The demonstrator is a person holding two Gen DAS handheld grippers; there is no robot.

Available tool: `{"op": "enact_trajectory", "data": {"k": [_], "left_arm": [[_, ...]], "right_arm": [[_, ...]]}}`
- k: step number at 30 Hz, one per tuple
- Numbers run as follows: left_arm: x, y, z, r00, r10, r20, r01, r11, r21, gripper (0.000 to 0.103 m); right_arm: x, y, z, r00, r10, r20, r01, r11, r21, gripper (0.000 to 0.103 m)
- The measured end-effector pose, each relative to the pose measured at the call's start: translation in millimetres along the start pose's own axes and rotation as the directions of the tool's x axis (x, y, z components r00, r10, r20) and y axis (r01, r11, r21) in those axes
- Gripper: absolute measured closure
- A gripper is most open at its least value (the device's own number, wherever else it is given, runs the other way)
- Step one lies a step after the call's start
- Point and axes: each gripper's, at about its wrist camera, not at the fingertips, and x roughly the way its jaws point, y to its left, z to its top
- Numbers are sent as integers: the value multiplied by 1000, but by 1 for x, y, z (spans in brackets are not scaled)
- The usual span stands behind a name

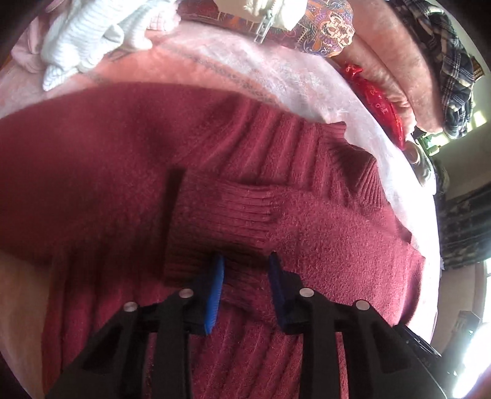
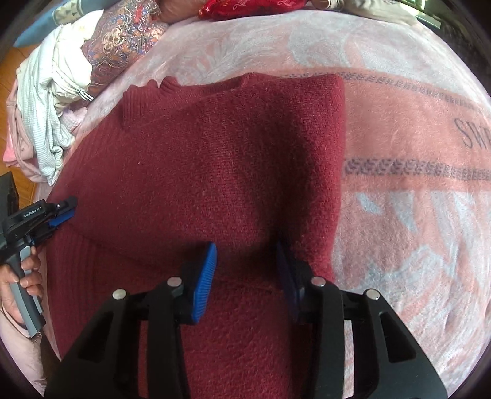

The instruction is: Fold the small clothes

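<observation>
Pink plush blanket (image 2: 399, 129) with pale leaf pattern and dark lettering covers the bed. Heap of white and pale pink clothes (image 2: 46, 101) at the bed's edge, just beside a paisley cushion (image 2: 122, 40). Red embroidered fabric (image 2: 245, 7) at the far side. Dark plaid cloth (image 1: 445, 55) near the blanket's far border.

Maroon knit sweater (image 2: 199, 153) flat on the blanket, centre of bed. Fuzzy body, ribbed collar (image 1: 353, 162) and ribbed cuff (image 1: 245, 208); sleeve folded across the chest.

Left gripper (image 1: 245, 270) low over the sweater just short of the cuff, jaws parted, knit between the blue pads (image 1: 214, 291), not pinched. Right gripper (image 2: 245, 261) over the sweater's body near its right edge, jaws wide, nothing held.
</observation>
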Motion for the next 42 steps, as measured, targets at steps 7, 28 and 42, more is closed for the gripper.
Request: {"op": "enact_trajectory", "data": {"k": [7, 28, 42], "left_arm": [[-34, 10, -8, 1000, -26, -11, 26, 1000, 3, 33], [-153, 332, 36, 946, 317, 62, -257, 854, -452, 16], [-140, 333, 58, 925, 367, 99, -303, 869, -392, 90]], "right_arm": [[-27, 18, -11, 999, -35, -2, 35, 999, -12, 55], [5, 131, 15, 997, -11, -72, 0, 990, -142, 29], [23, 134, 7, 996, -30, -83, 16, 986, -165, 31]]}}
